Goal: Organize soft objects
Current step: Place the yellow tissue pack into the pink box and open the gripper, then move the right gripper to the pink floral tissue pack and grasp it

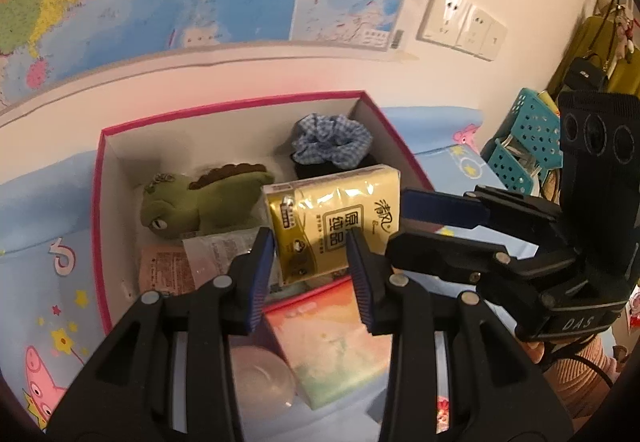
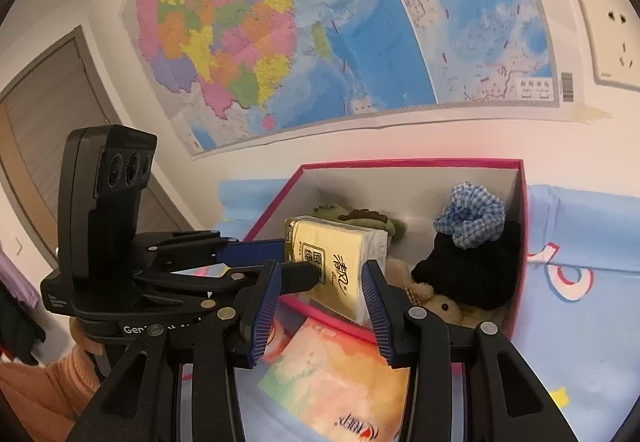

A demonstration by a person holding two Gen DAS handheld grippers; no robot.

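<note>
Tissue pack held by 2 grippers over box

Tissue pack (image 1: 334, 220), yellow, sits at frame centre above the near edge of the pink-rimmed box (image 1: 240, 104). Left gripper (image 1: 312, 272) pinches its lower end; right gripper (image 2: 322, 306) clamps its other sides, so both hold the 1 pack. Inside the box lie a green plush (image 1: 200, 202) at left, a blue checked scrunchie (image 1: 332, 142) at upper right, and a black cloth (image 2: 472, 266). A pastel packet (image 1: 336, 346) lies below the box. A map (image 2: 304, 30) covers the wall above.
</note>
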